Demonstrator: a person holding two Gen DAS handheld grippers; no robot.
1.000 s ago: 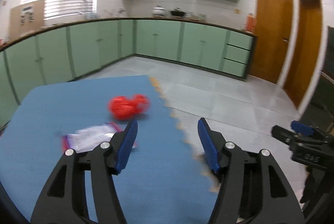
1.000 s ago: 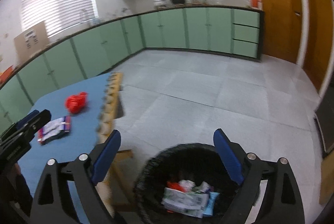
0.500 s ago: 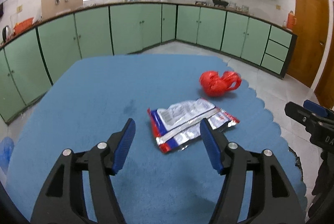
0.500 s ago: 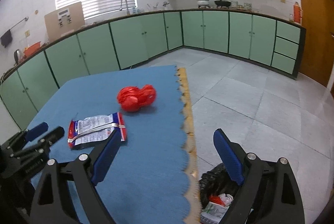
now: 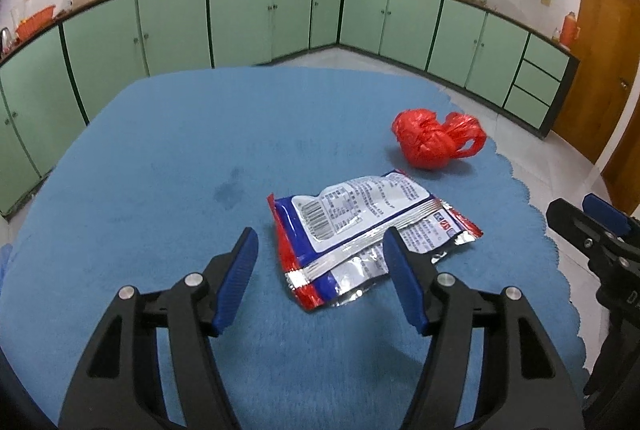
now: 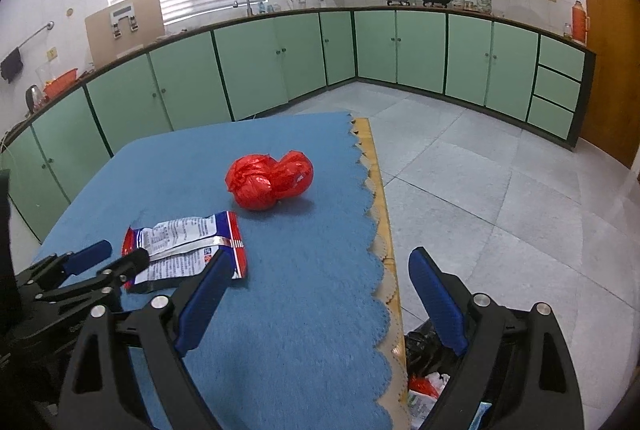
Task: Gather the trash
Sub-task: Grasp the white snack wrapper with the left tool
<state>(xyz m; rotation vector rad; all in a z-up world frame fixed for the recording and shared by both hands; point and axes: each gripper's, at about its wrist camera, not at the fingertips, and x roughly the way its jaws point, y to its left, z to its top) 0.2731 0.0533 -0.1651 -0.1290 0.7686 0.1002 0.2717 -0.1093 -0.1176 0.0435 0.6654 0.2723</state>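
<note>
Wrapper (image 5: 370, 226) on mat (image 5: 160, 157); bag (image 5: 434, 138) behind, toward right edge.

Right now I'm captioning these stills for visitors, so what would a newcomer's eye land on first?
The crumpled bright red plastic bag stands out, lying on the blue table mat towards its scalloped edge. Nearer lies a flattened red, white and blue foil snack wrapper, with the open left gripper poised just short of it. The open right gripper hangs over the mat's edge, above a black trash bin.

Left gripper (image 5: 320, 250) and right gripper (image 6: 320, 272) both hover with jaws spread wide.
</note>
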